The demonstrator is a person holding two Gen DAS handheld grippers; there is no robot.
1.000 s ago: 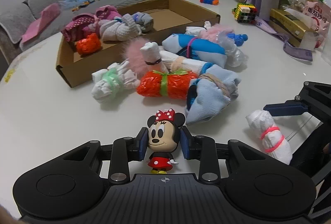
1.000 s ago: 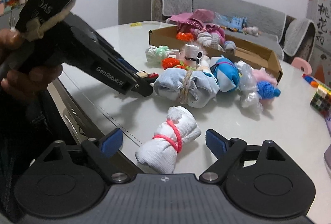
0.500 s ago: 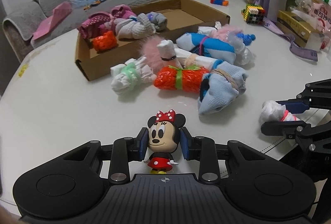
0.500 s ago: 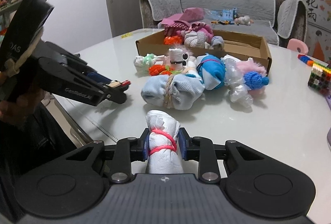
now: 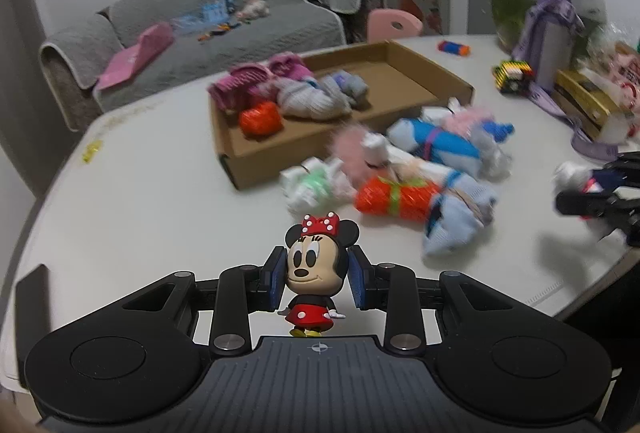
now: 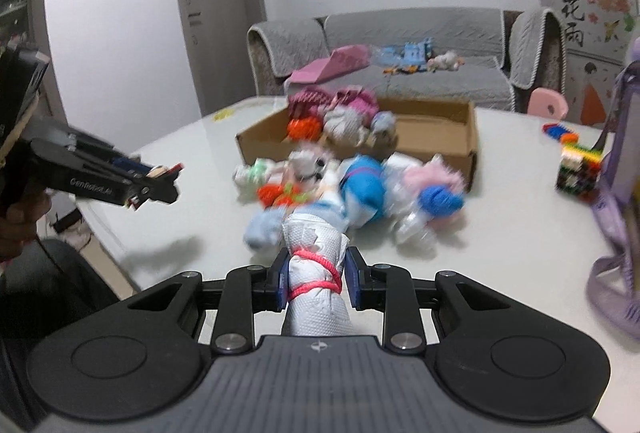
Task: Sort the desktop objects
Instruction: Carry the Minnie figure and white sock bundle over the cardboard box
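My left gripper (image 5: 316,283) is shut on a small Minnie Mouse figure (image 5: 316,273), held above the white table (image 5: 140,209). My right gripper (image 6: 316,283) is shut on a white cloth roll tied with a pink band (image 6: 316,273), also lifted off the table. A cardboard box (image 5: 420,81) at the back holds several cloth bundles, among them an orange one (image 5: 260,118). In front of the box lies a pile of bundles: orange with a green tie (image 5: 394,195), light blue (image 5: 460,211), white and green (image 5: 314,185). The left gripper also shows in the right wrist view (image 6: 160,183).
A purple bottle (image 5: 554,33), a multicoloured block cube (image 5: 514,73) and snack packets (image 5: 592,93) stand at the table's right side. A grey sofa (image 5: 224,29) and a pink chair back (image 5: 394,25) lie beyond the table. The table's near edge is just below both grippers.
The right gripper closed on the white roll and lifted it off the table. Both grippers have risen and the views have swung; the left one kept hold of the Minnie figure.
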